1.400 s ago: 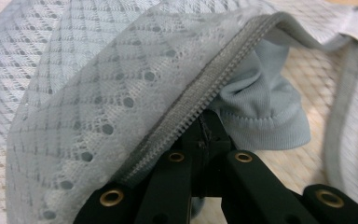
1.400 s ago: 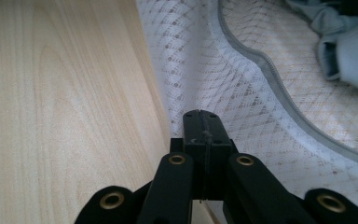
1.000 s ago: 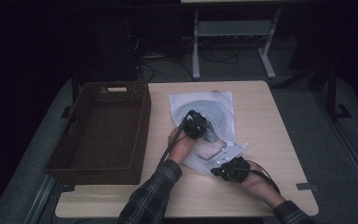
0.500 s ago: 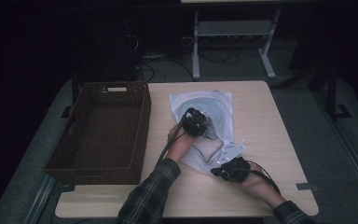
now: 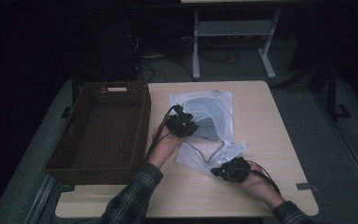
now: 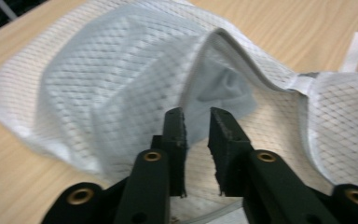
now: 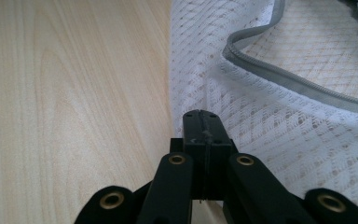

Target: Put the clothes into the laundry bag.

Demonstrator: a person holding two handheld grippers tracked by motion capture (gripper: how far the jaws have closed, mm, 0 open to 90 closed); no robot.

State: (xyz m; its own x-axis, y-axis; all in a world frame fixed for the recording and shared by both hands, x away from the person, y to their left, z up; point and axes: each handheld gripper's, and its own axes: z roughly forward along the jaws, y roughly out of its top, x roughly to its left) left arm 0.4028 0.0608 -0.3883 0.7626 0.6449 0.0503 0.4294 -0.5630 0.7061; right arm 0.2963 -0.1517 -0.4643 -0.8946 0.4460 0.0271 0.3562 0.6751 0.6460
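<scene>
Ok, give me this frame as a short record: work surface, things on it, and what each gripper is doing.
surface: wooden table
basket: brown wicker, at the table's left side
bag: white mesh laundry bag, zip open, grey cloth inside
left gripper: jaws have just been opening, at the bag's mouth, nothing pinched
right gripper: shut on the bag's edge

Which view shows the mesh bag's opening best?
Left gripper view: the mesh bag gapes ahead, grey cloth visible inside. Right gripper view shows its zipper edge up close; high view shows the whole bag, small.
</scene>
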